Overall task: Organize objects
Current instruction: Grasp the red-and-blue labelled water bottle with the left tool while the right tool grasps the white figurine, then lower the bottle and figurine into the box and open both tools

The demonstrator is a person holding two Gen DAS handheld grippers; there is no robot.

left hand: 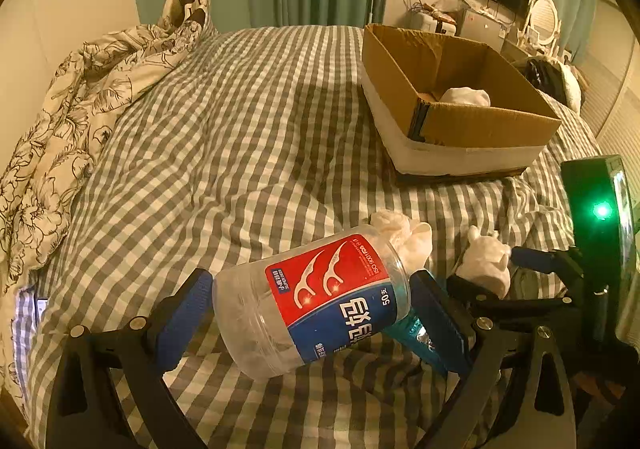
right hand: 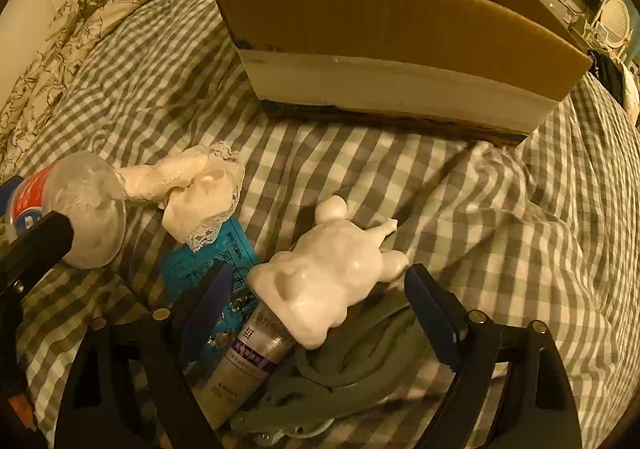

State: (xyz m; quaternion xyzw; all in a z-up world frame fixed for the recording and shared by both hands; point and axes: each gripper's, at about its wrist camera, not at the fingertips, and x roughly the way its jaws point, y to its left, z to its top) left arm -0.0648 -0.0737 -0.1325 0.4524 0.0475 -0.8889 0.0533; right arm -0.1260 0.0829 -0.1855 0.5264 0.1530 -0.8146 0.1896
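floss jar (left hand: 316,301) on side, mouth twd box (left hand: 460,97)

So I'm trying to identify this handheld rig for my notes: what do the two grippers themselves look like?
Both look alike. The left gripper and right gripper each have two black angular link arms with round silver pivot bolts, ending in flat dark-blue pads. In the left view, the right unit's black body carries a glowing green light. No cables or sleeves show.

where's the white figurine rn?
Right wrist view: white figurine lies on the checked bedspread between the right gripper fingers, atop a tube.
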